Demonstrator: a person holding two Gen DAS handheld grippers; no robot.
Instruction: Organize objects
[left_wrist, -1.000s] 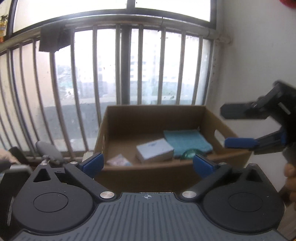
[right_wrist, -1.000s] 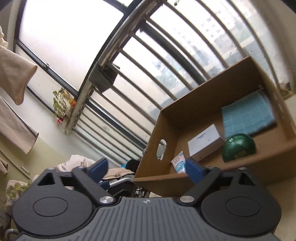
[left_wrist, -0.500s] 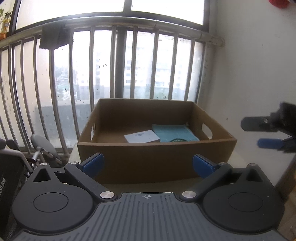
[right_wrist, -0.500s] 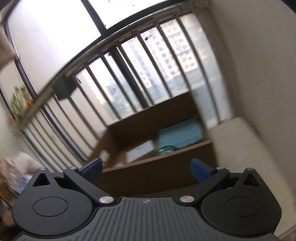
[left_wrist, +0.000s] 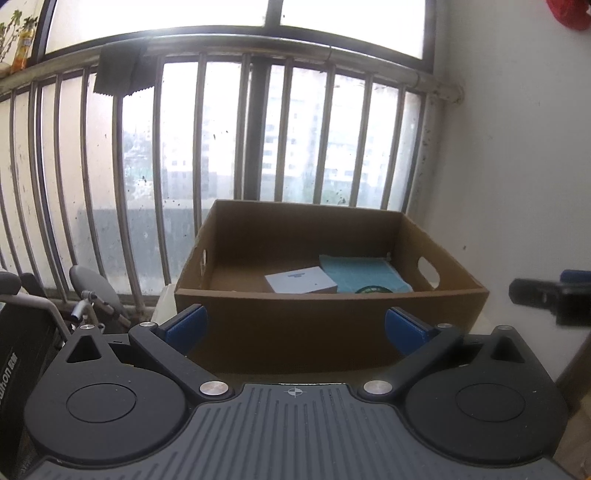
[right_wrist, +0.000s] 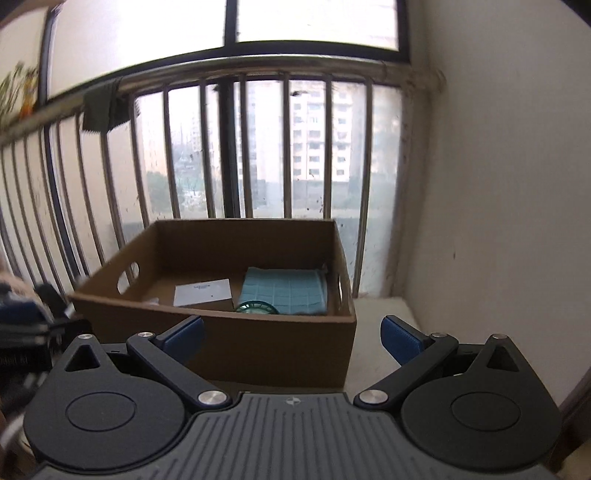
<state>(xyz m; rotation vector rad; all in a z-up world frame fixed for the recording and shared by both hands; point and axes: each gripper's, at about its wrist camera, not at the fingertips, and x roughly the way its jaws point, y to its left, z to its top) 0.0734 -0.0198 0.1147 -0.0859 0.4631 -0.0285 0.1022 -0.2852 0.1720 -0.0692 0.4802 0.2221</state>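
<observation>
Window bars (left_wrist: 258, 140) behind cardboard box (left_wrist: 325, 325) — wall (left_wrist: 517, 166) beside.

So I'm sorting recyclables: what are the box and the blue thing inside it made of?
Box: likely corrugated cardboard, matte brown, with punched handle holes and thin cut edges. Blue thing: probably a folded cloth, soft matte, with a woven grid pattern, though a foam mat is possible.

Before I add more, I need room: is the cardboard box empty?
Not empty. The cardboard box holds a white box, teal cloth and green round item.
</observation>
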